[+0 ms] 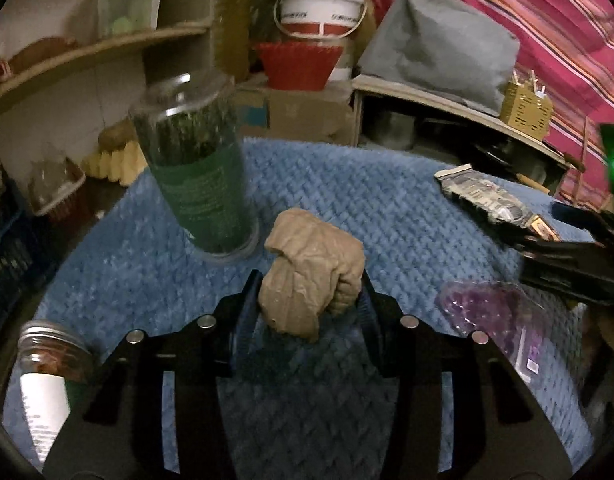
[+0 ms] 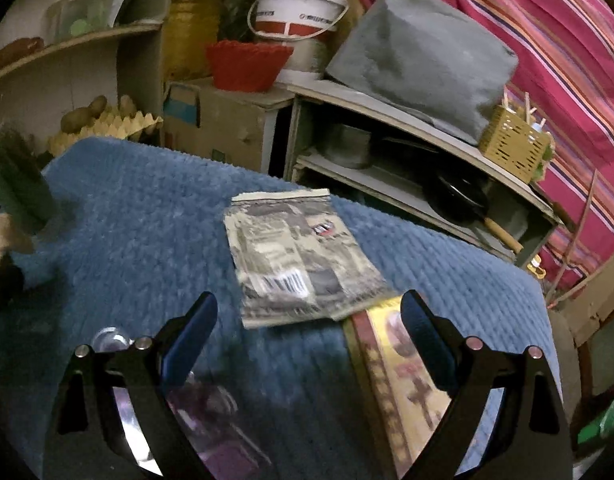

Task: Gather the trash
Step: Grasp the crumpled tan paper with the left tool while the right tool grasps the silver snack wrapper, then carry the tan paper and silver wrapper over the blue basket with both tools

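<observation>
In the left wrist view my left gripper (image 1: 309,294) is shut on a crumpled brown paper ball (image 1: 313,270), held a little above the blue knitted cloth (image 1: 347,184). A grey foil wrapper (image 1: 483,196) lies at the right, and a clear purple plastic pack (image 1: 495,316) lies nearer. In the right wrist view my right gripper (image 2: 309,314) is open and empty, just short of the foil wrapper (image 2: 297,262). A gold and red wrapper (image 2: 399,376) lies under its right finger. The purple pack (image 2: 203,408) lies under its left finger.
A tall clear jar of green herbs (image 1: 199,168) stands on the cloth left of the paper ball. A small jar with a metal lid (image 1: 47,364) stands at the near left. Shelves, a cardboard box, a red basket (image 2: 247,64) and a white bucket (image 2: 299,8) crowd behind the table.
</observation>
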Demonstrator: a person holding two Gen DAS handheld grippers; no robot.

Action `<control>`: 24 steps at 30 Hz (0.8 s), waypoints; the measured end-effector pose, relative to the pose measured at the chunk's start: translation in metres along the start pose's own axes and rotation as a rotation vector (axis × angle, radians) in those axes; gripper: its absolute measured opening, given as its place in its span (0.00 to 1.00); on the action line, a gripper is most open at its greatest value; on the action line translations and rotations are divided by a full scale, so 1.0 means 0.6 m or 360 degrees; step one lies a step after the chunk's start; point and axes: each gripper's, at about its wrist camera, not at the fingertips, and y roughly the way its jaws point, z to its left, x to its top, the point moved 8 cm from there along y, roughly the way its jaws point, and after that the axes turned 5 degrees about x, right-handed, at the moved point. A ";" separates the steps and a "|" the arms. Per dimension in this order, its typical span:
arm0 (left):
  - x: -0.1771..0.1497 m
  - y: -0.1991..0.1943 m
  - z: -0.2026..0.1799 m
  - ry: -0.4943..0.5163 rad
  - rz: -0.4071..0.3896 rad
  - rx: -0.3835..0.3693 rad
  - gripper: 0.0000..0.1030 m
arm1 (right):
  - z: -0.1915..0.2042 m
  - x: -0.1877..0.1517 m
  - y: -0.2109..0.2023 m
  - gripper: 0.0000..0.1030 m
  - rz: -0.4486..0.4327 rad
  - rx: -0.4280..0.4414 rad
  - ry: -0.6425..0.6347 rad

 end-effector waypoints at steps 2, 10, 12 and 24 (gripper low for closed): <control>0.002 -0.008 0.002 0.0011 -0.0026 0.0010 0.43 | 0.008 0.002 0.017 0.87 0.0032 -0.0002 -0.0028; 0.002 -0.007 0.005 0.0000 -0.0030 -0.0003 0.44 | 0.026 0.003 0.048 0.52 0.0106 0.0011 -0.0099; 0.001 -0.006 0.004 0.0004 -0.0027 -0.0002 0.44 | 0.026 0.006 0.043 0.46 0.0087 0.0027 -0.0110; 0.006 -0.023 -0.011 0.0059 -0.0074 0.0026 0.44 | -0.025 -0.001 -0.093 0.10 -0.0042 0.0187 0.0014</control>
